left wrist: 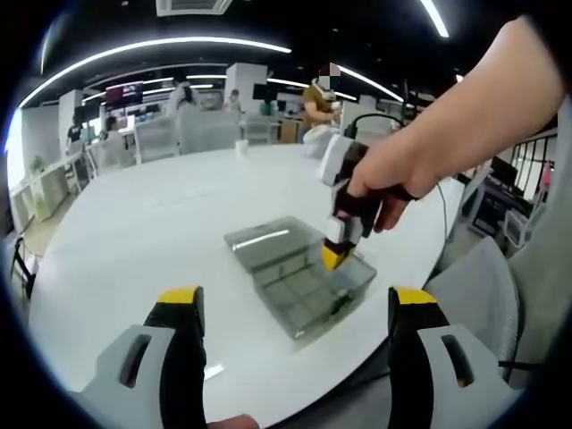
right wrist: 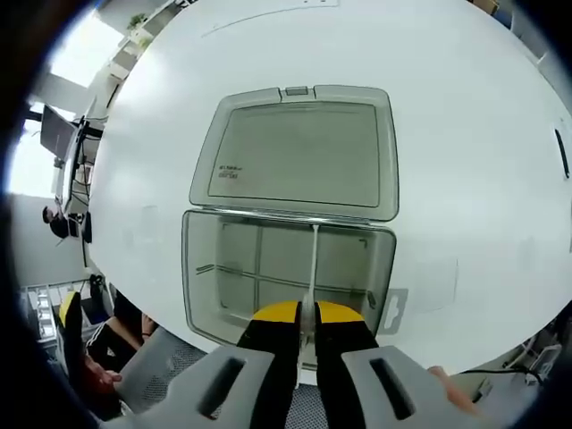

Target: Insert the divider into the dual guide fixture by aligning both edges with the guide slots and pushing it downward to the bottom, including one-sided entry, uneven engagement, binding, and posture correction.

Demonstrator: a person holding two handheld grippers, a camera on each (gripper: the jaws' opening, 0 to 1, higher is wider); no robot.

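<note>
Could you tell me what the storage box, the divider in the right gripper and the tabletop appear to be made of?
The storage box looks like clear, slightly smoky plastic: the table shows through its walls and open lid. The divider, held between the right gripper jaws, seems thin translucent plastic, seen edge-on, so this is less certain. The tabletop looks like a smooth white laminate with a soft sheen.

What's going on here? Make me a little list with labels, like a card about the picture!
place: round white table
box: clear plastic box, open, with compartments inside
lid: lid lying flat, open behind the box
divider: thin clear divider standing on edge in the box
right gripper: right gripper shut on the divider's near end, over the box
left gripper: left gripper open, holding nothing, back from the box
hand: hand gripping the right gripper
</note>
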